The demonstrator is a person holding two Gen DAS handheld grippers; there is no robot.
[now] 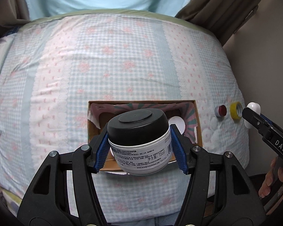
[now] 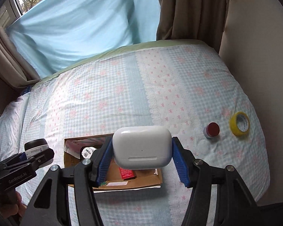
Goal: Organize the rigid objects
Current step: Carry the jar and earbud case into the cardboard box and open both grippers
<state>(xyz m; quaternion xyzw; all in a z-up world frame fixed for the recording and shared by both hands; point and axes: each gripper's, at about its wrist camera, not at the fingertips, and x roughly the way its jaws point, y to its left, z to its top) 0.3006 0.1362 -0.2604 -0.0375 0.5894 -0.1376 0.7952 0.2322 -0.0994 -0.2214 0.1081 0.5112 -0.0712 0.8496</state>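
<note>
**Checked bedspread, a box, and both grippers loaded**

Gingham bedspread (image 1: 122, 60) in pale blue with pink flowers is covering the whole bed, its green edge running along the far side. A light blue sheet (image 2: 81, 22) is hanging over the window behind it, brown curtains (image 2: 188, 9) are framing the right side, and a plain wall is standing beyond.

Going left to right, the left gripper (image 1: 139, 146) is clamping its blue pads on a white jar with a black lid (image 1: 139, 139), holding it tilted above the cardboard box (image 1: 198, 130). The box is lying open on the bedspread, holding a white round item, a red packet (image 2: 127, 173) and patterned paper. The right gripper (image 2: 141, 154) is gripping a white earbud case (image 2: 142, 146) over the box's right part. Further right, a small red-capped jar (image 2: 211, 130) and a yellow tape roll (image 2: 239, 124) are resting near each other on the cloth.
</note>
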